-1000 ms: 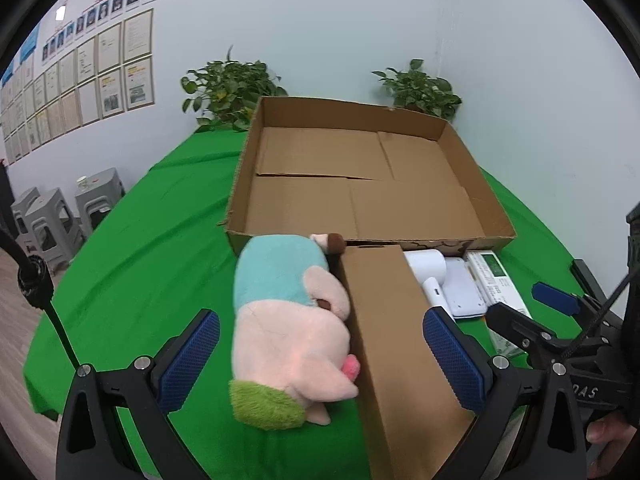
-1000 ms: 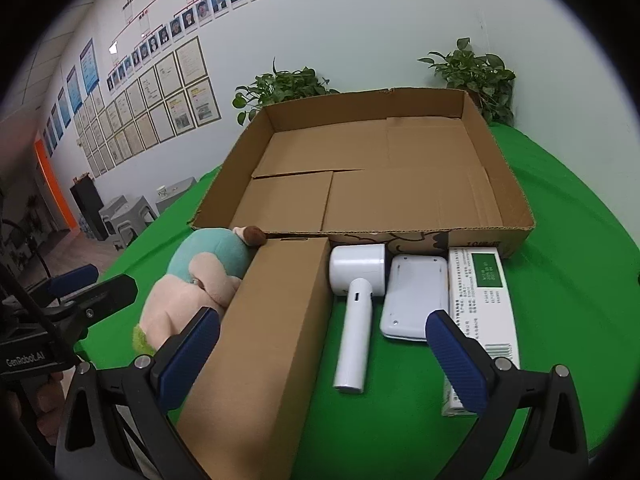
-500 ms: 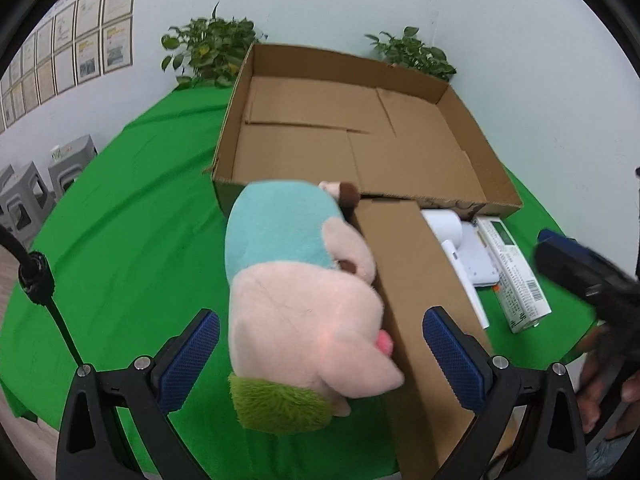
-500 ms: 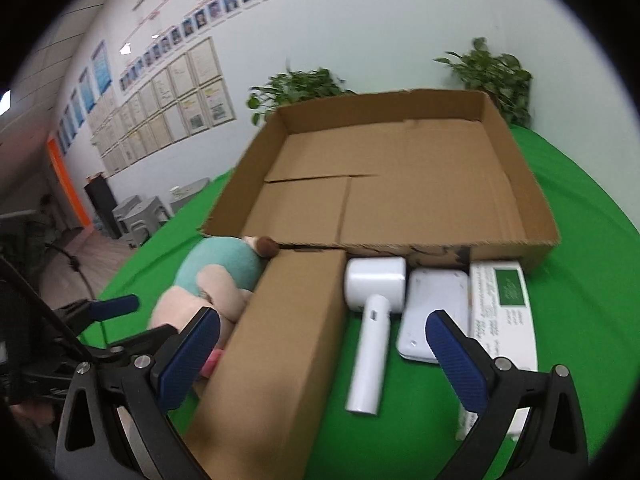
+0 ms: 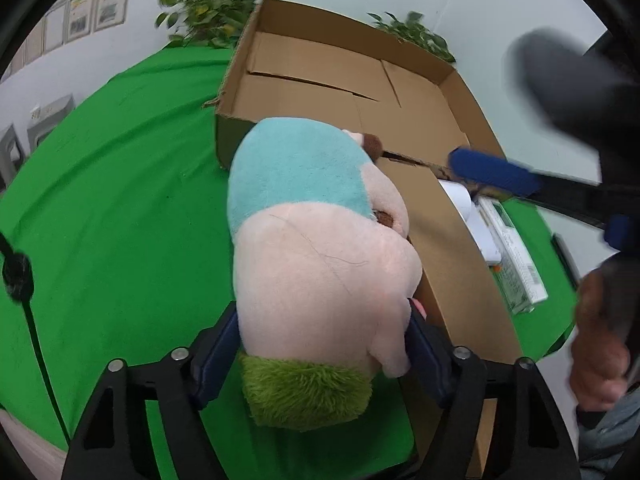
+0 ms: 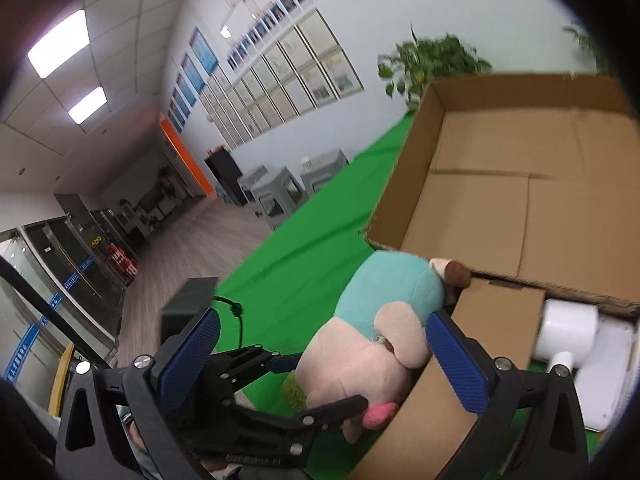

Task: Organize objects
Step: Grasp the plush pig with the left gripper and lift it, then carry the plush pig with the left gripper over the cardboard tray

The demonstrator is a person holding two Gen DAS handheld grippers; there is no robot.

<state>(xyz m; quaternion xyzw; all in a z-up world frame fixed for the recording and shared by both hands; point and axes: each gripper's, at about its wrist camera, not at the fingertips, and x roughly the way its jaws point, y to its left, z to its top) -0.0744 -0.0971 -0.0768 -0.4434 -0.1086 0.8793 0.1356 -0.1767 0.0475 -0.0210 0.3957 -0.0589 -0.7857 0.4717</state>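
Note:
A plush pig (image 5: 320, 248), pink with a teal back and green end, lies on the green table against a long closed cardboard box (image 5: 452, 256). My left gripper (image 5: 320, 344) has its blue pads pressed on both sides of the pig's rear. The pig also shows in the right wrist view (image 6: 372, 340), with the left gripper (image 6: 320, 384) around it. My right gripper (image 6: 320, 344) is open and empty, swung left above the pig; one of its fingers (image 5: 492, 172) shows blurred in the left wrist view. The large open cardboard box (image 5: 360, 76) stands behind.
A white hair dryer (image 6: 564, 336), a white flat device (image 6: 612, 376) and a green-and-white carton (image 5: 516, 256) lie right of the long box. Potted plants (image 5: 208, 8) stand at the table's back. Grey stools (image 6: 280, 192) stand on the floor to the left.
My left gripper has moved forward and closed on the pig's rear. My right gripper has swung left and up, from over the white items toward the pig.

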